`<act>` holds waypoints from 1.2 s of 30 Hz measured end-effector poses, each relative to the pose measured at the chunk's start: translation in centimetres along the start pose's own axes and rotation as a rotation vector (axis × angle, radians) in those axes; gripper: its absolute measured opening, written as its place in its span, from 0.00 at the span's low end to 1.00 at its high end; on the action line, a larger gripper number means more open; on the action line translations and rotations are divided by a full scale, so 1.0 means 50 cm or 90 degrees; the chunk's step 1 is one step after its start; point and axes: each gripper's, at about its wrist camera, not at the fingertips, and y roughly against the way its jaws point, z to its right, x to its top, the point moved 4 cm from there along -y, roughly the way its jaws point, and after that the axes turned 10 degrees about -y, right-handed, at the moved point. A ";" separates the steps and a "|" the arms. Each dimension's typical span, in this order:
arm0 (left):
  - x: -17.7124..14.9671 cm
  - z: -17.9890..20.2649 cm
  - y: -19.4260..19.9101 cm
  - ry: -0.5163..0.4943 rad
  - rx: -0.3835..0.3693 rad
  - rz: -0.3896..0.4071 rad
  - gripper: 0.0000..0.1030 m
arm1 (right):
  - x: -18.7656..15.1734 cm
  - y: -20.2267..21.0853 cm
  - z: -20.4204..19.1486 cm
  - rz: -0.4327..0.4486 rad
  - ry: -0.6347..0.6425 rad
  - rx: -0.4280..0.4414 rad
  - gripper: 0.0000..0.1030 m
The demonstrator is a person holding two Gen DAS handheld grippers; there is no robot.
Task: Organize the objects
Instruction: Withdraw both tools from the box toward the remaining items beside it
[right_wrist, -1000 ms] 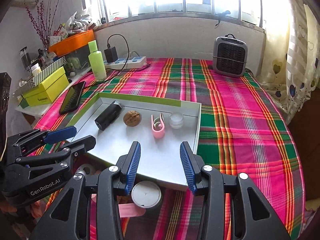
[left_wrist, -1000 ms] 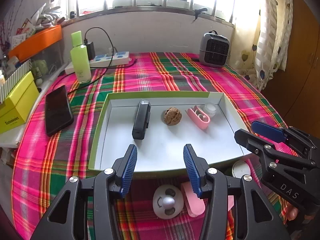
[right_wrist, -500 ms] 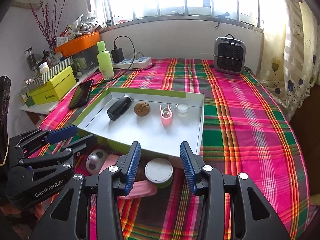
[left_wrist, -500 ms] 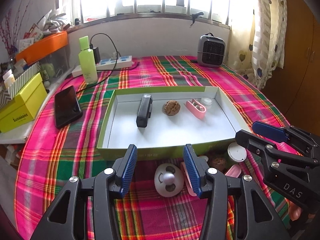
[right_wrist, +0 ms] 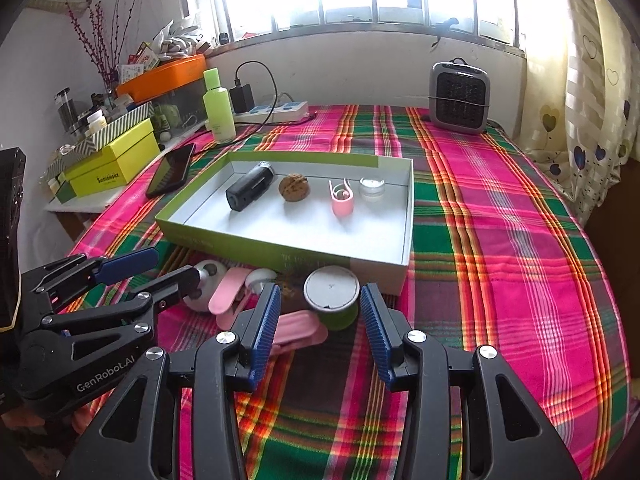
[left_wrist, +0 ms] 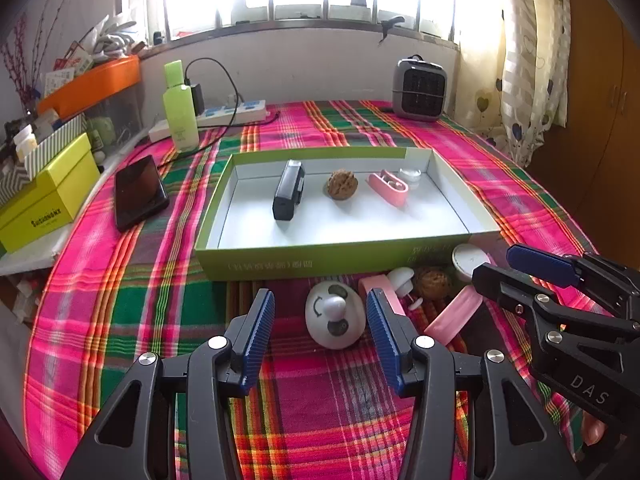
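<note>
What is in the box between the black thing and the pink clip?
A brown walnut lies between the black device and the pink clip, seen in both views.

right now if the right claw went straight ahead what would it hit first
Most likely the green jar with the white lid, which sits just ahead between the open right claw fingers. Behind it stands the near wall of the box. Depth is hard to judge through the fisheye.

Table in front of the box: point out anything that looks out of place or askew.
Four items sit in a neat row inside the box. In front of it lies a jumble: a white panda-faced gadget, a pink case, a walnut and a green jar, crowded together at odd angles. Nothing looks spilled or damaged.
</note>
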 end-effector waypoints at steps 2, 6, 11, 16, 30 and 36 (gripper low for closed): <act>-0.006 0.000 -0.001 -0.001 0.001 -0.002 0.46 | -0.007 -0.001 0.000 -0.003 0.000 0.001 0.42; -0.014 0.001 -0.004 0.001 0.001 -0.007 0.46 | -0.017 -0.005 0.003 -0.009 -0.005 0.003 0.42; -0.028 0.002 -0.007 0.000 -0.001 -0.013 0.46 | -0.031 -0.010 0.001 -0.020 -0.007 0.009 0.42; -0.049 -0.007 -0.015 0.005 -0.004 -0.027 0.46 | -0.044 -0.018 0.001 -0.036 -0.017 0.017 0.43; -0.061 -0.031 -0.030 0.042 -0.052 -0.045 0.48 | -0.047 -0.043 -0.031 -0.061 -0.030 0.016 0.53; -0.058 -0.035 -0.033 0.040 -0.052 -0.047 0.48 | -0.046 -0.059 -0.027 -0.070 -0.040 -0.029 0.53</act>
